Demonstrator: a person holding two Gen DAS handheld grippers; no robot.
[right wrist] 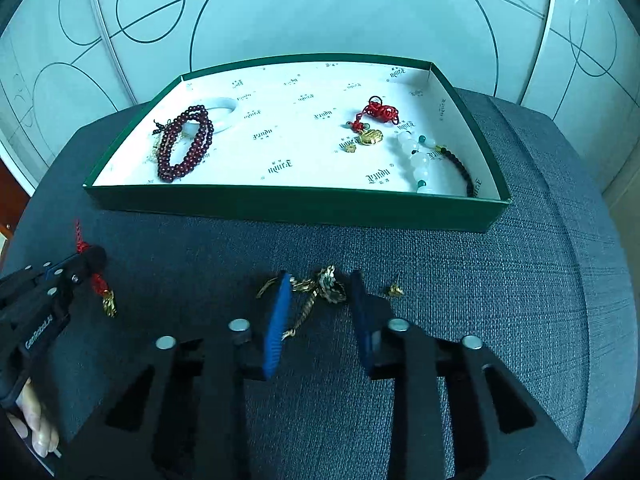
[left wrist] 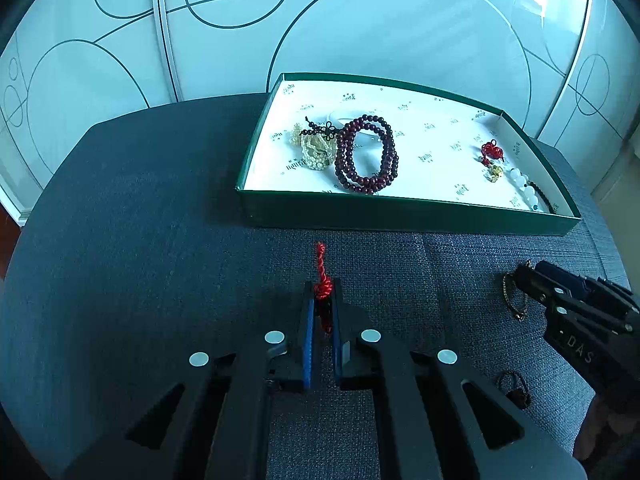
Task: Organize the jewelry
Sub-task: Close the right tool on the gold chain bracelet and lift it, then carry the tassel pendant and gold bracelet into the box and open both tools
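A: Left gripper (left wrist: 323, 300) first. We see its jaws pinched on the red cord (left wrist: 320, 276); the knot sits between the tips and the twisted end sticks out ahead of them.

B: Agreed. From the right wrist view we see the same cord (right wrist: 82, 242) poking past that gripper (right wrist: 86, 262), with a gold charm (right wrist: 109, 304) dangling below it, over the cloth (right wrist: 520, 280).

A: Right gripper (right wrist: 320, 284)?

B: Spread wide. We see the gold chain (right wrist: 316, 290) lying on the cloth between its pads (right wrist: 276, 328), touching the left pad or just beside it; we cannot tell which. A small gold bit (right wrist: 395, 289) lies just outside the right pad.

A: In the left view we see that gripper (left wrist: 528, 276) off to the right, tips at the chain (left wrist: 510, 296). A dark loop (left wrist: 514, 388) lies on the cloth near it.

B: The box (right wrist: 296, 204) sits ahead of both grippers, green walls, white printed lining.

A: Contents, quickly. We see dark red beads (left wrist: 366, 154) ahead of the left gripper, lying over a white bangle (left wrist: 340, 115), with pale beads (left wrist: 314, 152) just left of them.

B: Ahead and right of the right gripper we see a red knot (right wrist: 380, 112) with a gold pendant (right wrist: 370, 136), then a white-and-black bead string (right wrist: 424, 160) near the right wall.
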